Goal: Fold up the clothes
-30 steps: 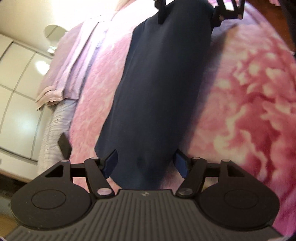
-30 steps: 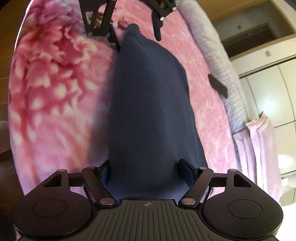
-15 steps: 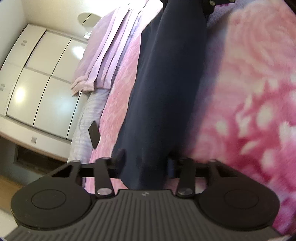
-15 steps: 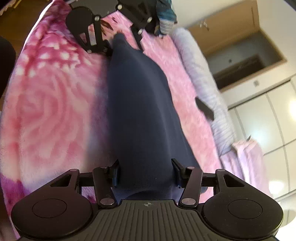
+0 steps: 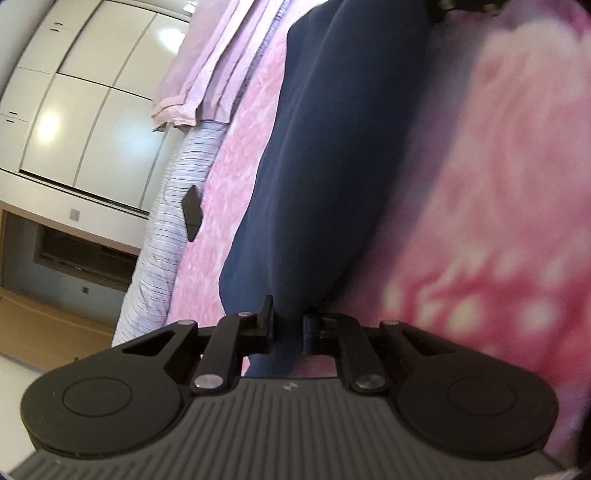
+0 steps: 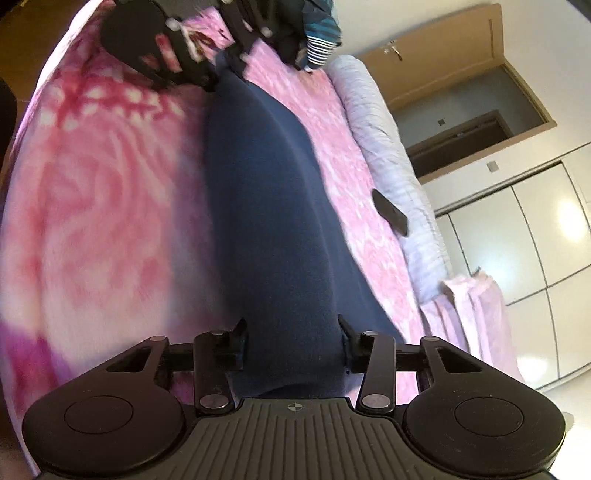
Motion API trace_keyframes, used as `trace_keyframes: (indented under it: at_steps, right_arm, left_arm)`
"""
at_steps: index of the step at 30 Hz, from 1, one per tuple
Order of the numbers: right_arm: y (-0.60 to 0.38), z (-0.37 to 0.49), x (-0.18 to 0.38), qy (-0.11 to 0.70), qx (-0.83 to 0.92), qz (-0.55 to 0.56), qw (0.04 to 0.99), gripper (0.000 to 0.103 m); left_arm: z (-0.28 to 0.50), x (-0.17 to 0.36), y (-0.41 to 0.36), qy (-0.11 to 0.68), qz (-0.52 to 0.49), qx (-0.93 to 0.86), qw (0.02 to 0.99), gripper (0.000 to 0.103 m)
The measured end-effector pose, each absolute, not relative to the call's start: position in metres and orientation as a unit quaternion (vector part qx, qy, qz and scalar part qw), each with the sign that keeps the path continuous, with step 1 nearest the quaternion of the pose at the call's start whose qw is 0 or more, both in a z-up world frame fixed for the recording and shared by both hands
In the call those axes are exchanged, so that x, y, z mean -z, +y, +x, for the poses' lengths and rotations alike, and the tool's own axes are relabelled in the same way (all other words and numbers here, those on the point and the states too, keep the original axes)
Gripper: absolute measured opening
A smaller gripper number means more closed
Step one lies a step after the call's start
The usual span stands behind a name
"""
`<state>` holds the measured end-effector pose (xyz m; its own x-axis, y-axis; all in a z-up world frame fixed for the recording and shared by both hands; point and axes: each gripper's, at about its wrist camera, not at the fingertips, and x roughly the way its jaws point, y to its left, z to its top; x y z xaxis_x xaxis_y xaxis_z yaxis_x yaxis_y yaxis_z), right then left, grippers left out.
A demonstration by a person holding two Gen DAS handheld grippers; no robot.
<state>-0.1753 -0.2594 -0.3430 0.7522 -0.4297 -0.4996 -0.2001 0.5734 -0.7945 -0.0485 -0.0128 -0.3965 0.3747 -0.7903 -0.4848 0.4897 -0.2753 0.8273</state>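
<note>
Fingers of the left gripper (image 5: 287,325) pinch one end of the navy garment (image 5: 332,155); the right gripper (image 6: 291,341) clamps the other end with its fingers set wider. The cloth stretches between them above the pink floral blanket (image 6: 96,206). A black phone (image 6: 390,216) lies near the striped bedding (image 6: 399,173) (colourful clothes (image 6: 314,33) sit beyond).

Pink floral blanket (image 5: 498,192) spread over the bed. Dark flat phone-like object (image 6: 389,216) near the striped grey-white bedding (image 5: 173,221) at its edge. Pale pink folded cloth (image 5: 207,62) beyond. White wardrobe doors (image 6: 524,229) behind.
</note>
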Motion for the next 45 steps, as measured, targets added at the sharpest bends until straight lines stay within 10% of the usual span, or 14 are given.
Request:
trace_keyframes:
  at_steps: [29, 45]
  right_arm:
    - [-0.266, -0.261, 0.357, 0.360, 0.139, -0.470, 0.794, 0.057]
    - [-0.382, -0.259, 0.250, 0.261, 0.179, 0.101, 0.943, 0.057]
  left_arm:
    - [-0.085, 0.389, 0.049, -0.067, 0.488, 0.592, 0.638, 0.018]
    - [-0.023, 0.324, 0.002, 0.096, 0.336, 0.617, 0.705, 0.018]
